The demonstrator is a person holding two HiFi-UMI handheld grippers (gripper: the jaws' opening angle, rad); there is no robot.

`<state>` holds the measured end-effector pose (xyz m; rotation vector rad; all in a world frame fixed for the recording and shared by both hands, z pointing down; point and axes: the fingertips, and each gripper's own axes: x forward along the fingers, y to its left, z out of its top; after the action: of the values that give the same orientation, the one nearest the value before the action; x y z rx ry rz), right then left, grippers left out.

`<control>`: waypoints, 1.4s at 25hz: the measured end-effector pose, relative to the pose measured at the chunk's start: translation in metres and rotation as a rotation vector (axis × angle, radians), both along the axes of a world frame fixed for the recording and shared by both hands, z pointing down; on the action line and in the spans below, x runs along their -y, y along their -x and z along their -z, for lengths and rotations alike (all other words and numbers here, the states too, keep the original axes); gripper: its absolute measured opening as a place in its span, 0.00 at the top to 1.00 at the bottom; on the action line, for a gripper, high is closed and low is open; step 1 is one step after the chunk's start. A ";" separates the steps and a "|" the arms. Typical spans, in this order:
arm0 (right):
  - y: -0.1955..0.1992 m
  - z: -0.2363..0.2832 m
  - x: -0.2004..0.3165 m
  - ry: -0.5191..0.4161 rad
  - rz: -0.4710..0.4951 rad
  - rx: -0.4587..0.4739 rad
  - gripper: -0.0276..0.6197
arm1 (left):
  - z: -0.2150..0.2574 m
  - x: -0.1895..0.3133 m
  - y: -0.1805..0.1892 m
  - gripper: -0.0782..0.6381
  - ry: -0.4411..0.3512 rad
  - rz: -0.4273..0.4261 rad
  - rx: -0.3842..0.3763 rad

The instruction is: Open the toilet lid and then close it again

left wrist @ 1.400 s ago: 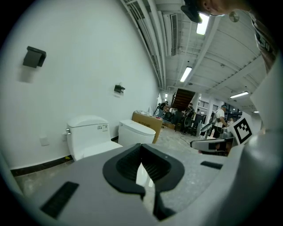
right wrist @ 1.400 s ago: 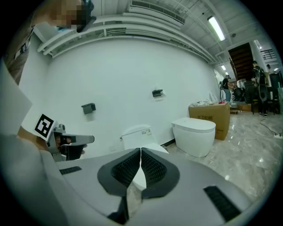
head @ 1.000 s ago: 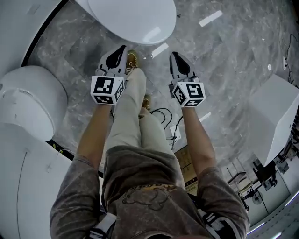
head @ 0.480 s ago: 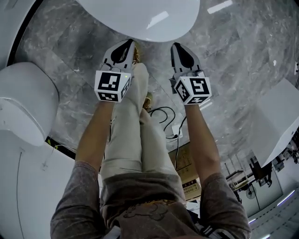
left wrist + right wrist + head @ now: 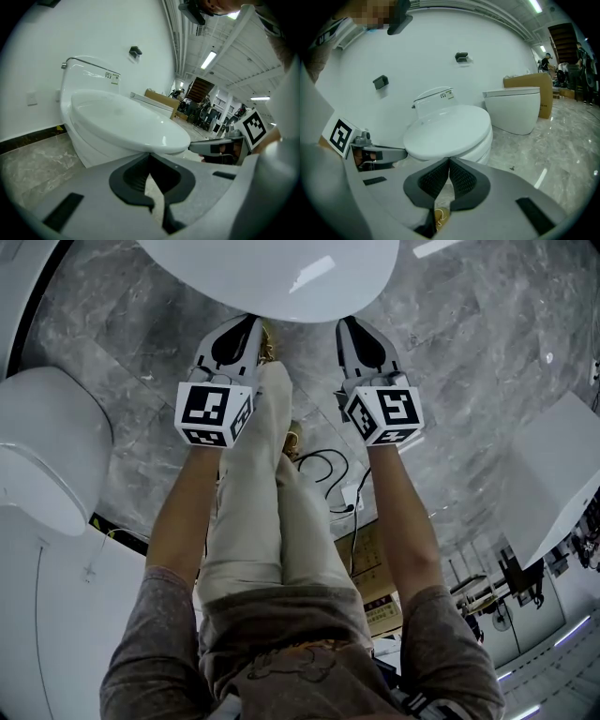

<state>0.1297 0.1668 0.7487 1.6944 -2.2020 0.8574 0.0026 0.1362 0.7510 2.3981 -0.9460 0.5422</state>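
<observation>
The white toilet stands ahead with its lid [image 5: 272,273] down flat on the bowl. In the head view my left gripper [image 5: 246,322] and right gripper [image 5: 345,324] point side by side at the lid's front edge, their tips just short of it. Both are shut with nothing between the jaws. The left gripper view shows the lid [image 5: 126,119] from slightly below rim height, my left gripper [image 5: 150,154] just under its front lip, and the right gripper [image 5: 213,146] alongside. In the right gripper view the lid [image 5: 447,129] lies beyond my right gripper [image 5: 449,160].
The person's legs [image 5: 253,493] and a shoe stand between the grippers on grey marble floor. A second white toilet [image 5: 47,456] sits at the left, a white block [image 5: 562,474] at the right. Cables [image 5: 328,474] trail on the floor. Another toilet [image 5: 518,110] and a cardboard box [image 5: 536,91] stand further right.
Both grippers have come down and closer to the lid's front edge, still shut. Over the last half second they have hardly moved. The lid stays down.
</observation>
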 end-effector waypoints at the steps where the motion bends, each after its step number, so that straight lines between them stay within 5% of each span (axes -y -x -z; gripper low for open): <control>1: 0.000 0.001 0.000 0.001 0.000 0.002 0.91 | 0.001 0.000 0.000 0.88 0.000 0.001 0.000; 9: 0.001 0.045 0.005 -0.024 0.007 -0.002 0.91 | 0.037 0.005 0.001 0.88 -0.003 0.015 -0.034; 19: 0.014 0.186 0.044 -0.088 0.039 -0.018 0.91 | 0.152 0.037 0.012 0.88 -0.008 0.091 -0.109; 29: 0.064 0.341 0.163 -0.124 0.126 -0.056 0.91 | 0.275 0.137 0.051 0.88 0.014 0.188 -0.150; 35: 0.091 0.390 0.234 -0.147 0.159 -0.088 0.91 | 0.319 0.194 0.070 0.88 -0.005 0.231 -0.178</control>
<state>0.0383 -0.0673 0.3591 1.5597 -2.3517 0.5840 -0.0677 -0.0582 0.4324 2.2570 -1.1240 0.2376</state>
